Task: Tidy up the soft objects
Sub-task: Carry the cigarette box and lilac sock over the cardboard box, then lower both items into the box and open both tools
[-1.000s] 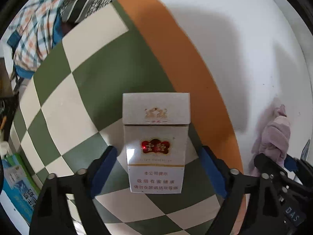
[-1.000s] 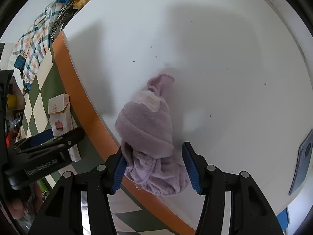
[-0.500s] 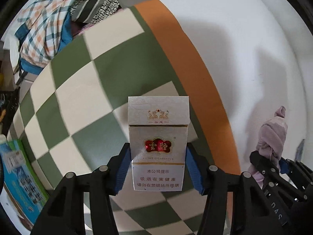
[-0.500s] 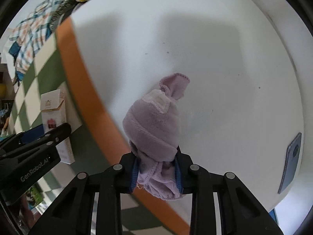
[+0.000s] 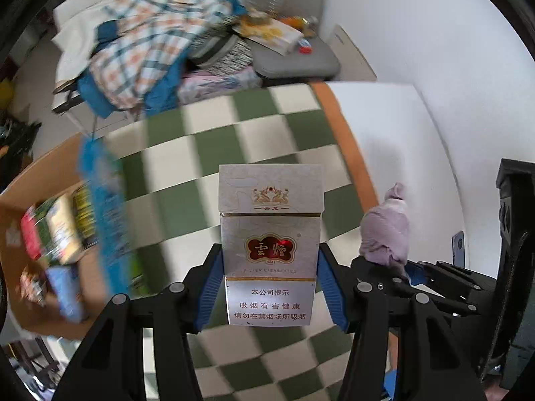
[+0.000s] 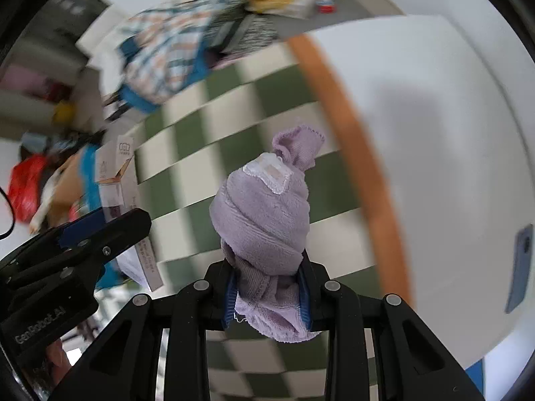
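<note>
Gripping the rolled purple sock [image 6: 264, 220] in my right gripper [image 6: 267, 295], its long axis pointing forward out of the jaws. My left gripper [image 5: 269, 284] clamps the cigarette pack [image 5: 270, 244] upright; the cardboard box [image 5: 36, 234] lies down-left, nearer the left hand

Cardboard box [image 5: 20, 220] crowds left; checkered mat [image 5: 267, 133] open.

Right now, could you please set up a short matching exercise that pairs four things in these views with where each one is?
Things:
1. cigarette pack
2. purple cloth bundle
3. plaid shirt
4. phone

Places:
a. lying on the white surface at the far right
b. clamped in the right gripper
c. heaped in the background pile beyond the checkered cloth
d. clamped in the left gripper

Pairs: 1-d, 2-b, 3-c, 4-a
</note>
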The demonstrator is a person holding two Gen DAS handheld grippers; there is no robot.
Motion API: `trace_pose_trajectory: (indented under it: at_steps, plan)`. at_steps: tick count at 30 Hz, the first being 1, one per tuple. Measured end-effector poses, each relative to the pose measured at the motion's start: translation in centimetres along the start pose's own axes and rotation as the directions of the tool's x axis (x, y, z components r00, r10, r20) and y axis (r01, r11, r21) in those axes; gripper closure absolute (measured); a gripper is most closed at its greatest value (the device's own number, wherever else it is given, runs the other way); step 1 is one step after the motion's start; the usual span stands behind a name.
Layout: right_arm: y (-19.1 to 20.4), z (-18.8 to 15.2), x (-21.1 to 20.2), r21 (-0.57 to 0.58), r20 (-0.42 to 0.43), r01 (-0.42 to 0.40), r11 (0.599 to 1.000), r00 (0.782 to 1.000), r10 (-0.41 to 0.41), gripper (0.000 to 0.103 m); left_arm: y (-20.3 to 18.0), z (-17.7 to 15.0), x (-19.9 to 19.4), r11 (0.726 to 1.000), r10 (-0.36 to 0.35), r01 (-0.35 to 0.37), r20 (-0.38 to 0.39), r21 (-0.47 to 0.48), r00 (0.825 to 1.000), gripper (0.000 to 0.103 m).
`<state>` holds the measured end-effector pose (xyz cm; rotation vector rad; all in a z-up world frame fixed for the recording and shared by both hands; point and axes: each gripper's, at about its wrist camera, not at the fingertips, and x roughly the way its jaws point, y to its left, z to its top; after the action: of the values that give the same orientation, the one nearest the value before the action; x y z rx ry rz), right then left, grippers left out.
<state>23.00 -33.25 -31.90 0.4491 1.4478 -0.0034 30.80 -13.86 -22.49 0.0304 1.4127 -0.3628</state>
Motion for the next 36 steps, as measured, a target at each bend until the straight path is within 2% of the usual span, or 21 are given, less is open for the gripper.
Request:
trace_pose_trajectory:
  at_steps: [2,6,9,14,17,22,25,28,31,33,36]
  plan:
    - [4.0,-1.5,-0.6,-0.050,0.003,-0.026,0.998,1.000,0.026,0.072,3.8,-1.9,-2.6,0.999,-0.001,0.002,0.016,-0.036,1.000,0.051]
    - [12.8,-4.9,-1.7,-0.149,-0.010,-0.088,0.985,0.996,0.087,0.072,10.4,-4.8,-5.3,0.993,0.016,-0.014,0.021,-0.114,1.000,0.051]
    - [18.0,-6.6,-1.8,-0.207,-0.024,-0.109,0.972,0.994,0.106,0.072,16.1,-6.3,-6.3,0.981,0.022,-0.020,0.011,-0.192,1.000,0.051]
    - [25.9,-7.9,0.6,-0.279,-0.044,-0.111,0.954,0.994,0.103,0.072,22.8,-6.7,-4.6,0.959,-0.025,0.016,-0.029,-0.282,0.999,0.051]
    - [29.6,-8.1,3.1,-0.304,-0.068,-0.089,0.949,0.995,0.071,0.072,25.5,-6.5,-2.6,0.938,-0.111,0.082,-0.067,-0.337,0.992,0.051]
    - [32.3,-7.5,7.1,-0.307,-0.109,-0.060,0.950,0.994,0.028,0.071,28.0,-5.9,0.6,0.906,-0.225,0.166,-0.111,-0.390,0.968,0.050]
    - [32.6,-6.6,9.1,-0.304,-0.124,-0.043,0.952,0.992,0.005,0.070,28.5,-5.6,1.7,0.899,-0.250,0.182,-0.127,-0.399,0.960,0.050]
    - [32.6,-6.1,10.4,-0.307,-0.139,-0.029,0.951,0.990,-0.015,0.067,28.7,-5.6,2.2,0.898,-0.245,0.169,-0.141,-0.406,0.959,0.050]
    - [32.6,-5.9,10.9,-0.308,-0.132,-0.004,0.951,0.990,-0.038,0.058,28.6,-5.7,2.6,0.905,-0.234,0.153,-0.165,-0.396,0.958,0.050]
    - [32.8,-5.8,11.2,-0.310,-0.130,0.003,0.951,0.991,-0.045,0.041,28.6,-5.7,2.9,0.902,-0.238,0.153,-0.170,-0.404,0.956,0.049]
    - [32.9,-5.7,11.2,-0.314,-0.122,0.017,0.949,0.991,-0.058,0.037,28.8,-5.8,2.8,0.900,-0.229,0.145,-0.162,-0.411,0.960,0.031]
